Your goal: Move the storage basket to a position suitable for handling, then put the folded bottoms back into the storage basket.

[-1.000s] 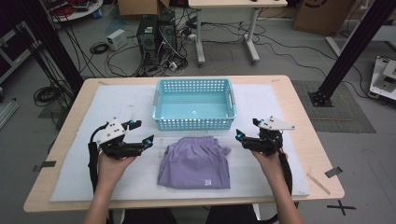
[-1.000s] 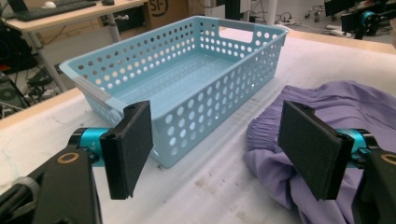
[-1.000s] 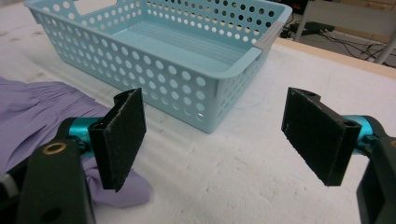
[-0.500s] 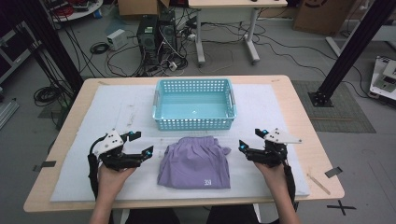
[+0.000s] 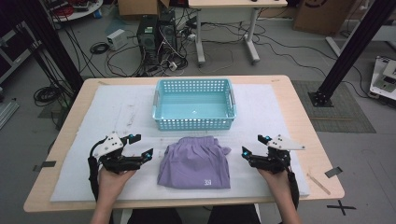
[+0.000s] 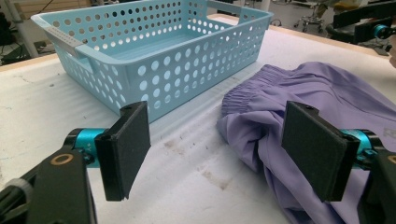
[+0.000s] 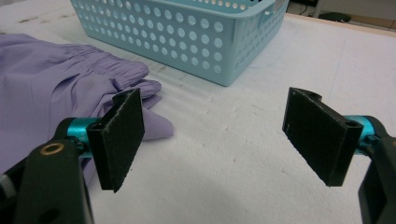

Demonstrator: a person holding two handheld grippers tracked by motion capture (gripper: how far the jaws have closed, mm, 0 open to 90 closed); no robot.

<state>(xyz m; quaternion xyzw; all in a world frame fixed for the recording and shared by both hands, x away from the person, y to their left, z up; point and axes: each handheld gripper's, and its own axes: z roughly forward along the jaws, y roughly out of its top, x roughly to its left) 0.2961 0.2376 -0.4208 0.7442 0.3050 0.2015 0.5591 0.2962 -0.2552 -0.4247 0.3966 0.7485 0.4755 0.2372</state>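
A: Where is the garment (image 5: 194,162) found?

B: It is laid flat on the white pad (image 5: 280,116), just in front of the basket (image 5: 194,103) and apart from it. It is flanked by the left gripper (image 5: 141,146) and the right gripper (image 5: 252,145), both pointed inward at it.

A: How are the jaws set?

B: Both pairs are spread wide, and nothing is held.

A: Which side is nearer?

B: The left, by a small margin, as judged from the high view. In the left gripper view, the cloth's edge is already seen behind one pad (image 6: 314,148). In the right gripper view, bare pad is seen between the jaws, with the garment off to one side, near the waistband corner.

A: And the long axis?

B: It cannot be told with confidence; the shape is nearly square, with the waistband toward the basket.

A: What is added by the gripper views?

B: The gathered waistband and a raised fold, flattened in the high view. The symmetry of the two grippers is given by the high view alone.
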